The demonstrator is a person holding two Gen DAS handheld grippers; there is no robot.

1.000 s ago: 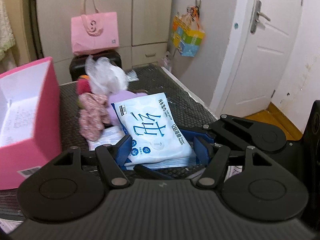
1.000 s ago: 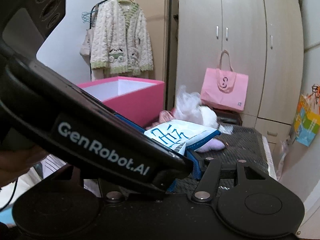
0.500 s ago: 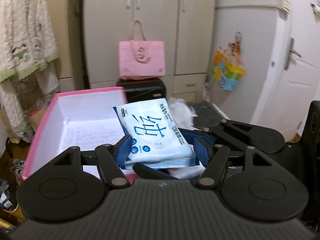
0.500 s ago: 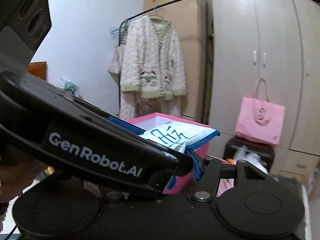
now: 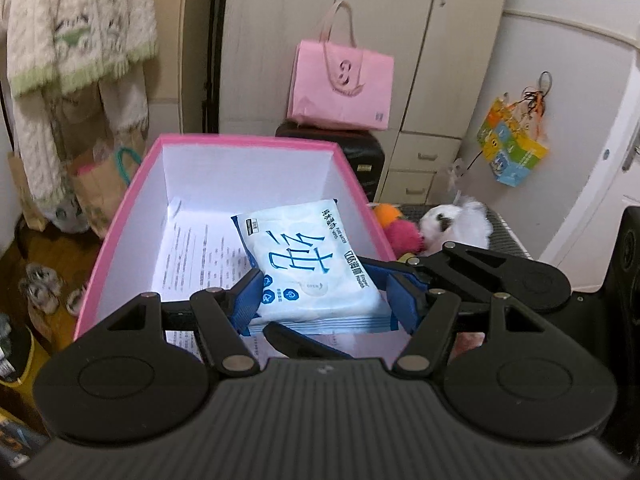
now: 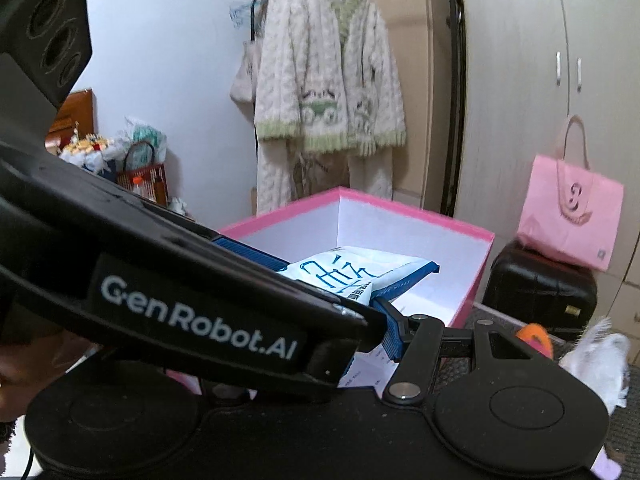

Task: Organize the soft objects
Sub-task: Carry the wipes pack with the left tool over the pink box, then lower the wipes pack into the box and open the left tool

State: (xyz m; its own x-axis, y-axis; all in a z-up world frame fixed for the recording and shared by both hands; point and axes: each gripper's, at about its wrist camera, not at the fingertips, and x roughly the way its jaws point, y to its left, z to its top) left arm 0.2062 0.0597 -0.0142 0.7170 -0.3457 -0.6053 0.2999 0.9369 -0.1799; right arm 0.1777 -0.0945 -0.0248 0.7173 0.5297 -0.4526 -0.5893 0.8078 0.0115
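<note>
You're gripping the wet-wipes pack (image 5: 308,264) between the left gripper (image 5: 320,304) pads, hovering it over the open pink box (image 5: 120,236), while your right gripper (image 6: 360,320) is pinching the pack's right edge.

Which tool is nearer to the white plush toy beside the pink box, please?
Right. The right tool lies just beside the white plush toy; the left tool sits farther off, over the pink box, holding the wipes pack.
</note>
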